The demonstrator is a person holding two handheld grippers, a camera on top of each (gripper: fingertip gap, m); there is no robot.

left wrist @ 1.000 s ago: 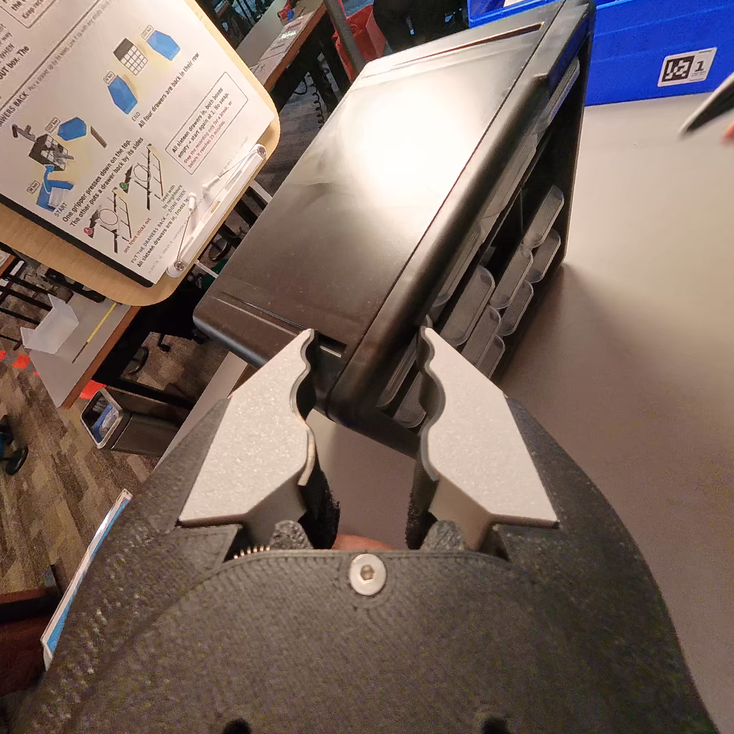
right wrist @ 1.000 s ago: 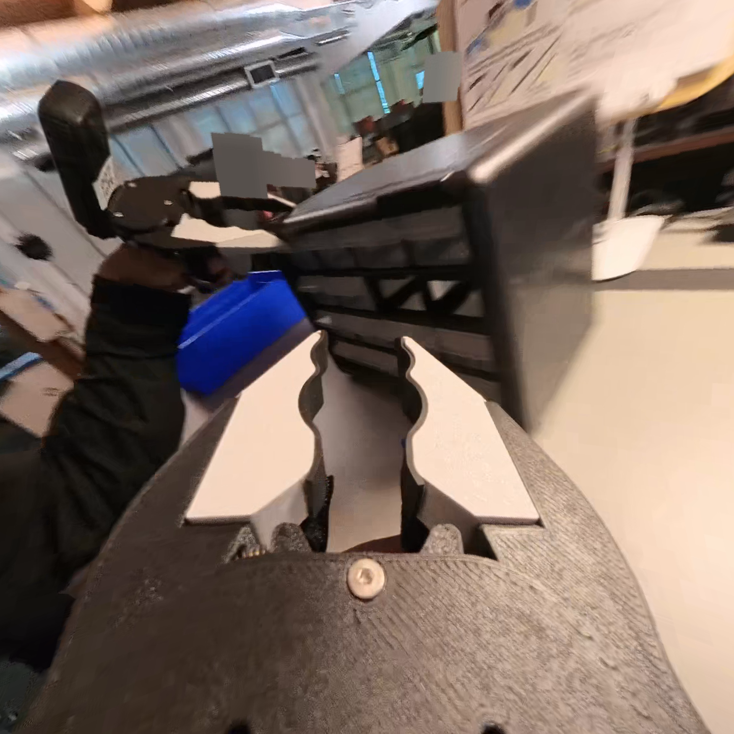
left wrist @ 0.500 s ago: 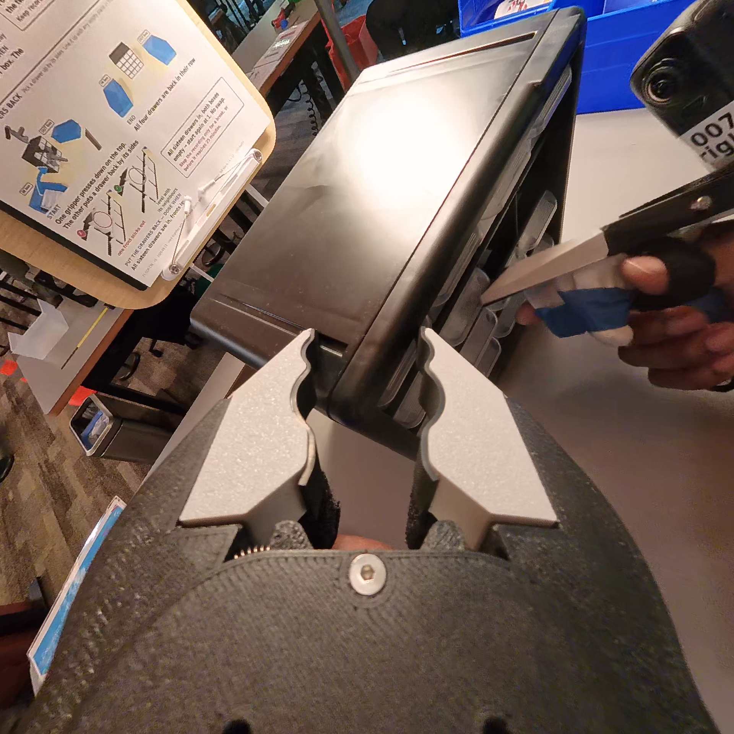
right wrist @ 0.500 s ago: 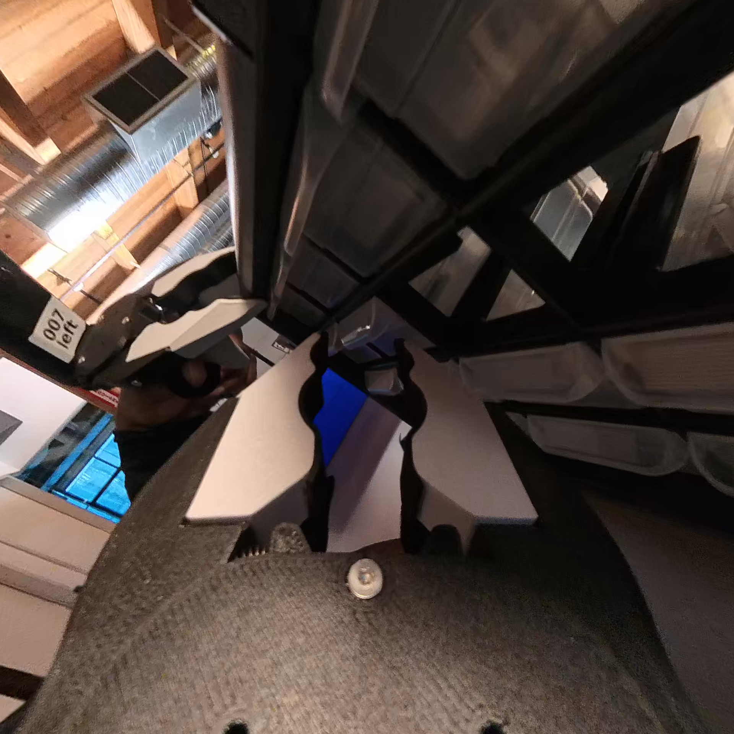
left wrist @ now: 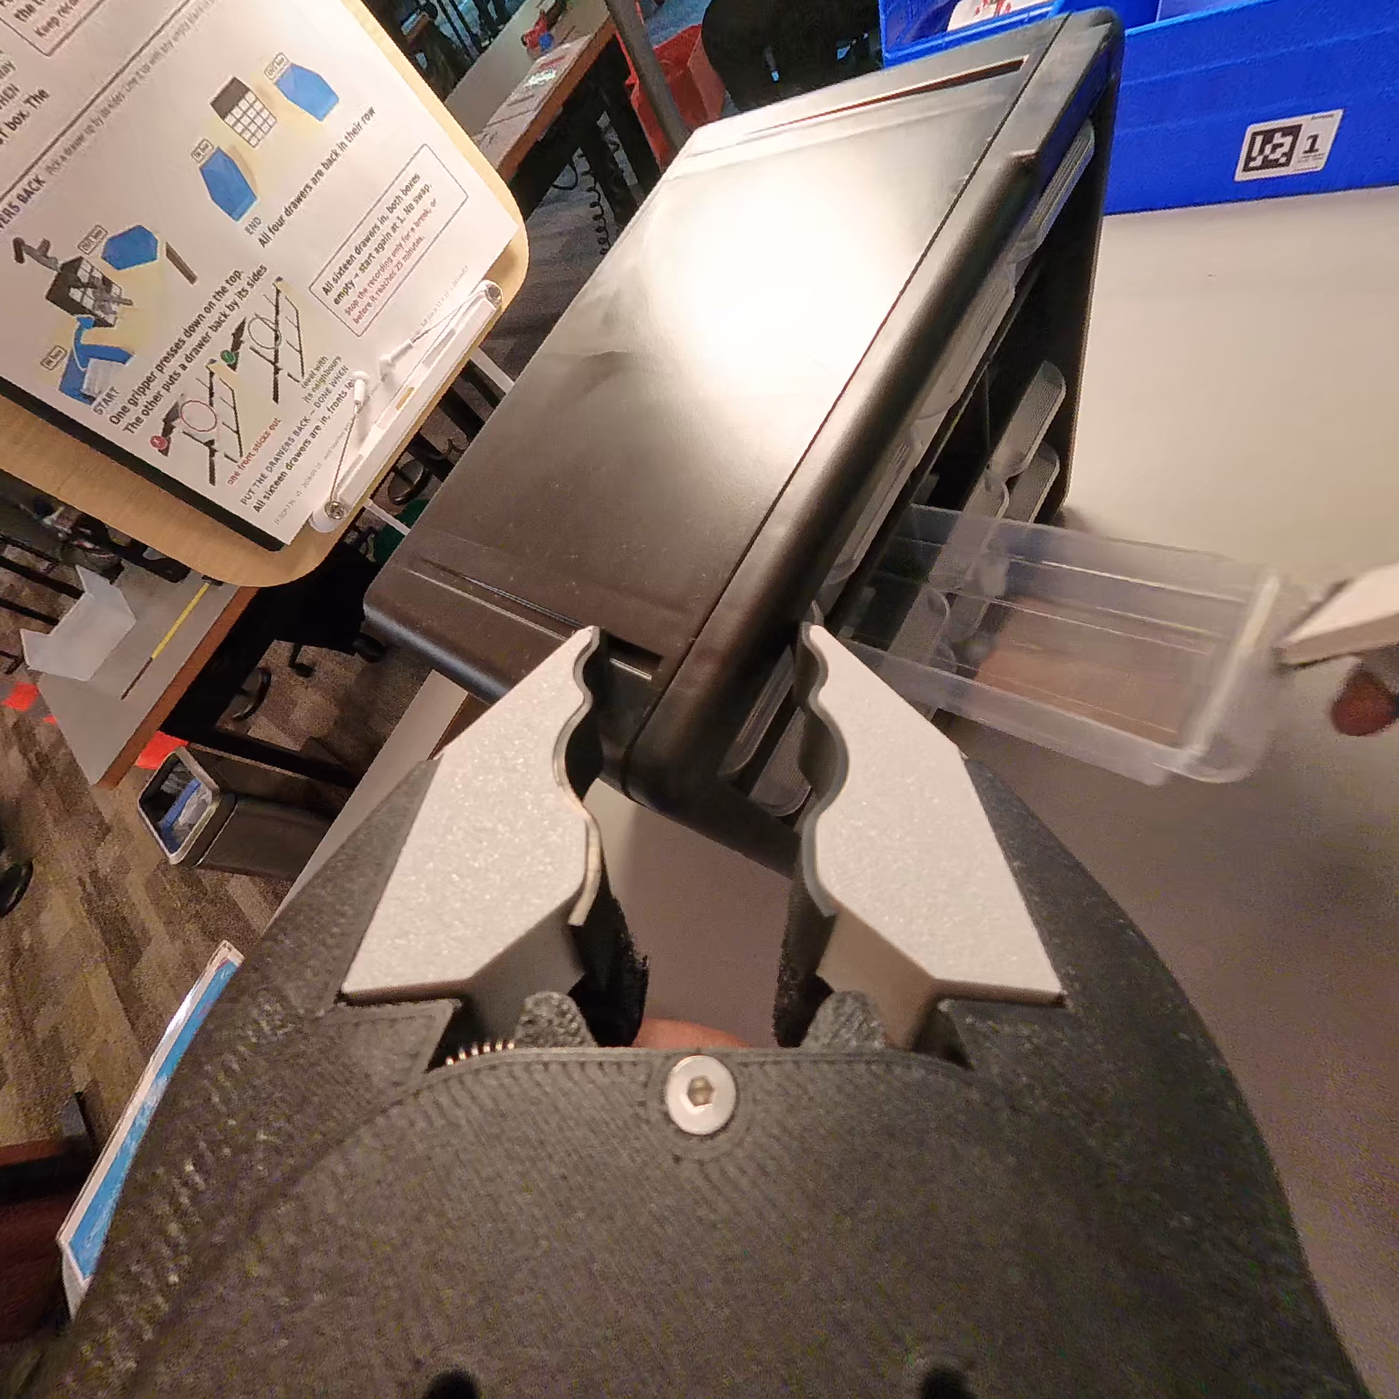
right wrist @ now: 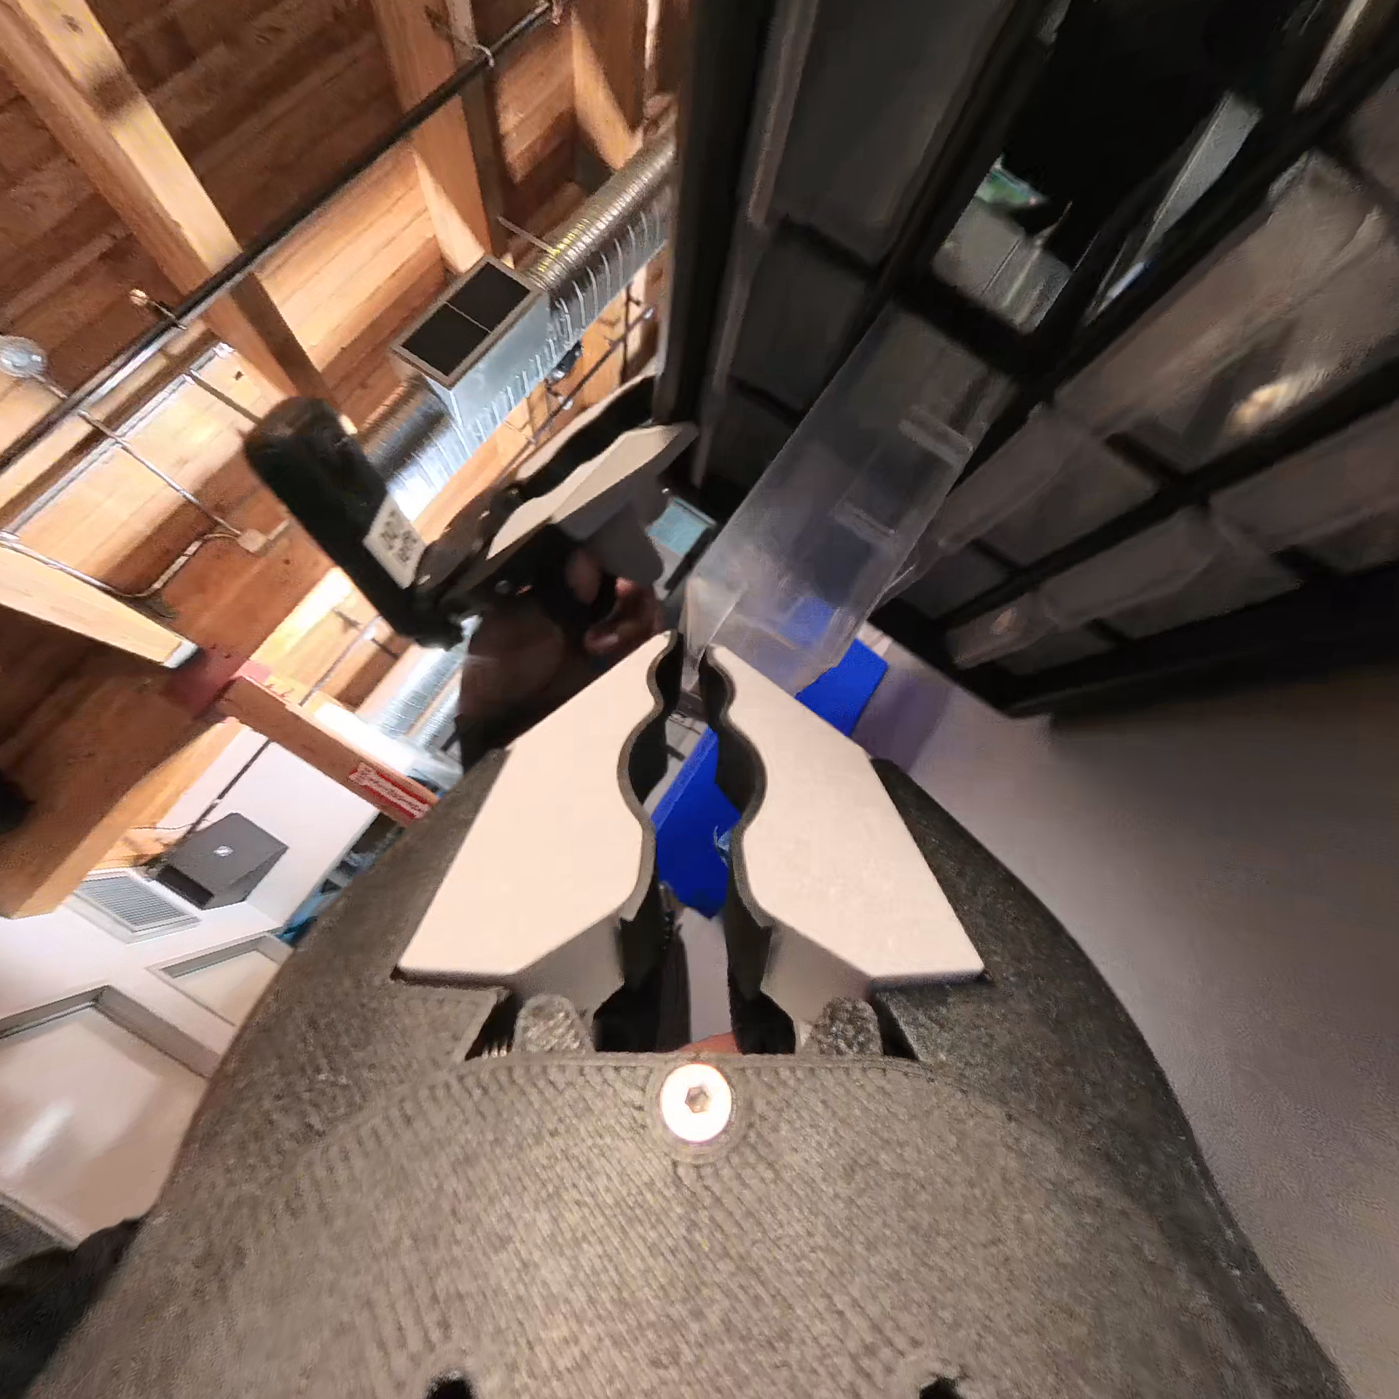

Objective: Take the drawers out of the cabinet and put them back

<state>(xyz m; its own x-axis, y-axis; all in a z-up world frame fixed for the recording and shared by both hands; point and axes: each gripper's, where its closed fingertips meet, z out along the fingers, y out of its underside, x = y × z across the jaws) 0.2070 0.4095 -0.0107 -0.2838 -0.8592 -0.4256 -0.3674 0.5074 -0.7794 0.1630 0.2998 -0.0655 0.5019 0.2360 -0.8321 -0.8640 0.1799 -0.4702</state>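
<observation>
Right tongs (right wrist: 690,666) pinch the front lip of a clear drawer (right wrist: 817,530), drawn most of the way out of the black cabinet (left wrist: 719,363). Left tongs (left wrist: 700,711) stand apart, straddling the cabinet's top corner to steady it. Next, I judge, a straight pull to free it. Beyond lies a blue bin (left wrist: 1249,91); neighbouring drawers (right wrist: 1249,484) crowd close.

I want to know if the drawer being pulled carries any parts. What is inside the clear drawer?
The clear drawer, partly out of the black cabinet and pinched by the right gripper, looks empty through its walls. The end inside the cabinet is hidden, and motion blur hides small items.
</observation>
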